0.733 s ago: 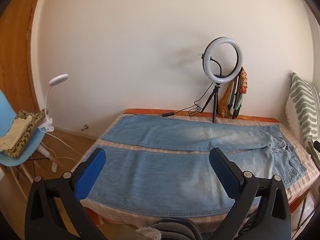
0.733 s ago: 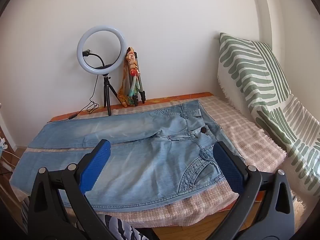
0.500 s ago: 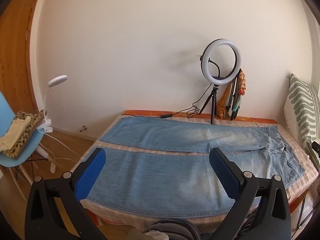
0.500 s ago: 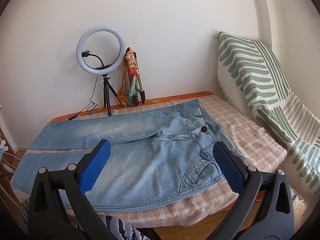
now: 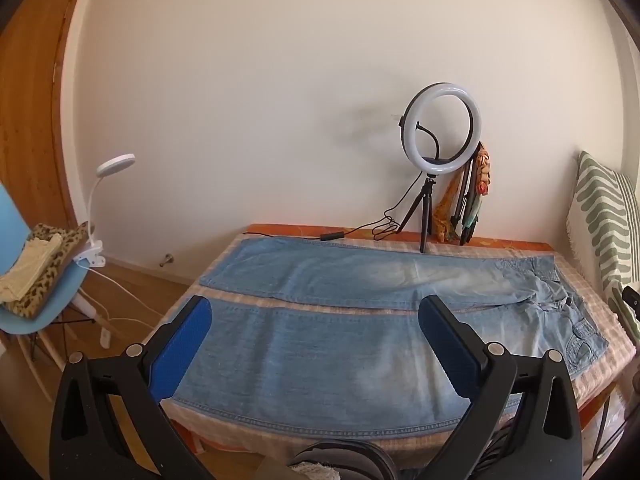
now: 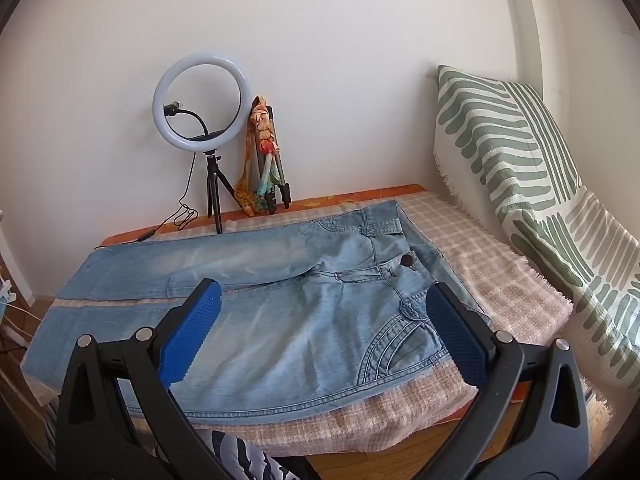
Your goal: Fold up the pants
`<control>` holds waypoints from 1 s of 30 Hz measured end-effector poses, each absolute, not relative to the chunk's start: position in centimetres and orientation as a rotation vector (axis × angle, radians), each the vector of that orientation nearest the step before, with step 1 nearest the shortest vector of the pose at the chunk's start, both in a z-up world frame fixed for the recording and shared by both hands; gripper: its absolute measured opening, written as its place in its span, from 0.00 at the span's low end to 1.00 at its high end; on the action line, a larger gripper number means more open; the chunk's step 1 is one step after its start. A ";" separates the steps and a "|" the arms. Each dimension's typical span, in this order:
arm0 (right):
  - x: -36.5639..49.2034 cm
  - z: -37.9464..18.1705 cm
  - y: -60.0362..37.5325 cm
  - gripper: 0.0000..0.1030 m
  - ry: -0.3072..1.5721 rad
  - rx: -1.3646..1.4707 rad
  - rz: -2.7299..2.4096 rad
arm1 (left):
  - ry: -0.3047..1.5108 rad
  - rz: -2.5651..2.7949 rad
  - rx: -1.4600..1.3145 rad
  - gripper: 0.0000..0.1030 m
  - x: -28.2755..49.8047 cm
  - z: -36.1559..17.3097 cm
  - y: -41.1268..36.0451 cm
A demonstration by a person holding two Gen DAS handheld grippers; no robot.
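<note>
Light blue jeans (image 5: 340, 344) lie spread flat on a table covered with a pink checked cloth (image 6: 472, 256), legs apart, waist to the right. The left wrist view shows both legs and their hems at the left. The right wrist view shows the jeans' waist, button and pocket (image 6: 352, 300). My left gripper (image 5: 316, 316) is open and empty, held above the near edge over the near leg. My right gripper (image 6: 324, 300) is open and empty, above the near edge by the hip and pocket.
A ring light on a tripod (image 5: 438, 136) with a cable and a folded tripod with a scarf (image 6: 266, 160) stand at the table's back by the wall. A green striped cushion (image 6: 528, 184) leans at the right. A blue chair (image 5: 36, 296) with folded cloths and a clip lamp (image 5: 100, 208) stands on the left.
Both grippers have drifted slightly back and up; the jeans sit a little lower and smaller in the views. The jaws stay open and the jeans have not moved.
</note>
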State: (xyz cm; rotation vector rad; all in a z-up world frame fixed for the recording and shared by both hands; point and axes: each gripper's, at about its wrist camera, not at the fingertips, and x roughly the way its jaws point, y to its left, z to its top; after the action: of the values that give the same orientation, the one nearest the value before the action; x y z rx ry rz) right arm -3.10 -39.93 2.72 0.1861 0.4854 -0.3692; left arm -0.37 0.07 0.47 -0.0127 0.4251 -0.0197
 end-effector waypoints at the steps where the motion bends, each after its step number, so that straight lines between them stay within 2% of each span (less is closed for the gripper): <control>1: -3.1 2.8 -39.9 1.00 0.486 0.183 -0.370 | 0.426 -0.020 -0.013 1.00 -0.3 0.5 0.1; 30: -2.8 2.6 -40.1 1.00 0.487 0.188 -0.370 | 0.408 -0.014 -0.001 1.00 -0.5 0.9 0.0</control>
State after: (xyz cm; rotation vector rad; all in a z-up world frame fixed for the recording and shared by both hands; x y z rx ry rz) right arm -2.80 -40.14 2.61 0.1881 0.4869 -0.3701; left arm -0.52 -0.03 0.90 -0.0007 0.4076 -0.0143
